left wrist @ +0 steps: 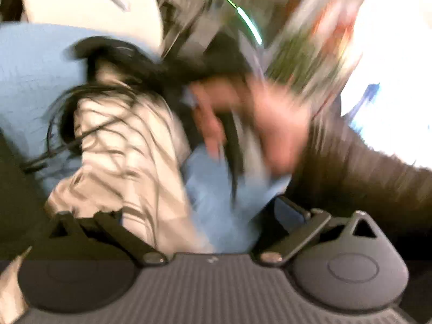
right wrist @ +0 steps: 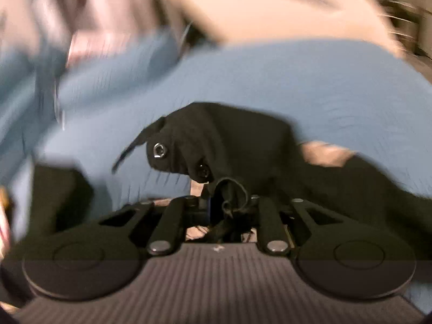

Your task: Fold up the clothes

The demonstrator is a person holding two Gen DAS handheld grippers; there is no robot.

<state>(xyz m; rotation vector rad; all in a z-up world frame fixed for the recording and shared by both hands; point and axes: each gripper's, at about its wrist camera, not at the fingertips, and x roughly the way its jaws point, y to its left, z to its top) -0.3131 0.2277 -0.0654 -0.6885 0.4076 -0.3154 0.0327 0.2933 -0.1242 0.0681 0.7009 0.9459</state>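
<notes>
In the right wrist view my right gripper (right wrist: 216, 197) is shut on a bunched black garment (right wrist: 229, 140) with two metal eyelets and a drawstring. The garment hangs over a blue bedsheet (right wrist: 297, 81). The left wrist view is blurred. My left gripper (left wrist: 175, 216) has its jaws spread wide, open over a cream garment with dark stripes (left wrist: 129, 145). More black fabric (left wrist: 129, 56) lies beyond that garment on the blue sheet (left wrist: 32, 75). A person's hand (left wrist: 272, 124) with a dark sleeve (left wrist: 364, 178) is to the right, too blurred to show what it grips.
A white rounded object (left wrist: 81, 0) lies past the sheet at the upper left. A blurred colourful object (left wrist: 310, 54) is at the upper right. A pale cream surface (right wrist: 270, 8) borders the sheet's far side in the right wrist view.
</notes>
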